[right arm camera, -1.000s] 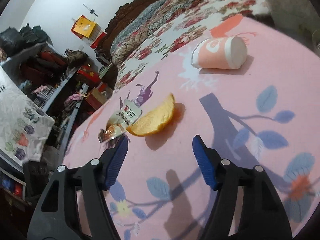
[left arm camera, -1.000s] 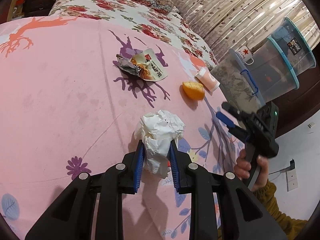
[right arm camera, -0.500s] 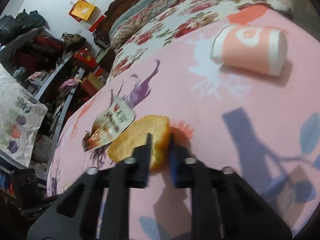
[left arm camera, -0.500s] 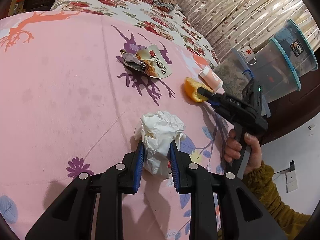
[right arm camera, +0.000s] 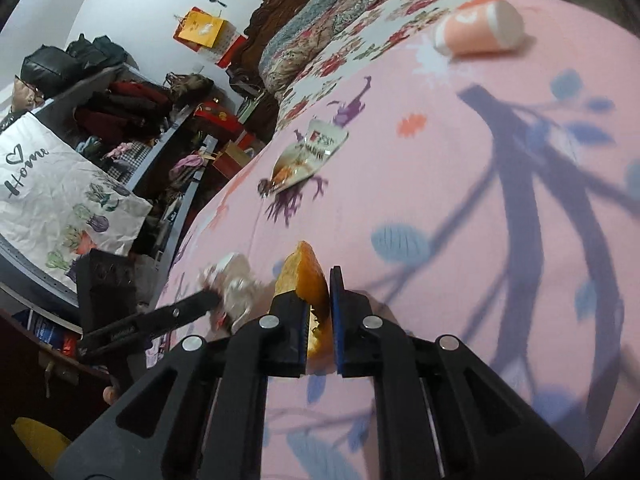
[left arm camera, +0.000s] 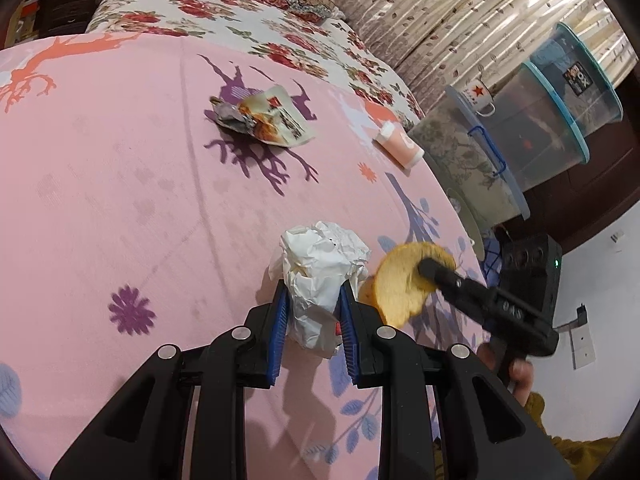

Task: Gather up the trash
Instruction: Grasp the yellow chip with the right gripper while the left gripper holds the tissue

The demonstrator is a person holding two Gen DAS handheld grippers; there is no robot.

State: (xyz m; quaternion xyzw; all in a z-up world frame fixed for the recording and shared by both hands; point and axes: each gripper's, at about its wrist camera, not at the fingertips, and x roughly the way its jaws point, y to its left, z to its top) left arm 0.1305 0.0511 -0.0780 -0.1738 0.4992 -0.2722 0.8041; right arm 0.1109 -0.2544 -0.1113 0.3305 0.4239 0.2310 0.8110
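My left gripper (left arm camera: 313, 312) is shut on a crumpled white paper ball (left arm camera: 320, 268), held just above the pink bedsheet (left arm camera: 120, 168). My right gripper (right arm camera: 318, 300) is shut on an orange peel (right arm camera: 306, 276), lifted off the sheet and held close beside the paper ball; the peel also shows in the left wrist view (left arm camera: 404, 288). A crumpled snack wrapper (left arm camera: 264, 120) lies further out on the sheet, also in the right wrist view (right arm camera: 308, 156). A pink paper cup (left arm camera: 400, 146) lies on its side near the bed's right edge, also in the right wrist view (right arm camera: 480, 28).
Clear plastic storage bins (left arm camera: 540, 120) and a covered box with a mug (left arm camera: 478, 96) stand right of the bed. A floral quilt (left arm camera: 240, 28) lies at the far end. A cluttered shelf (right arm camera: 132, 120) and a white printed bag (right arm camera: 52, 200) stand on the other side.
My right gripper closed on the orange peel, lifted it and carried it back beside the paper ball. My left gripper kept hold of the paper ball and stayed about in place.
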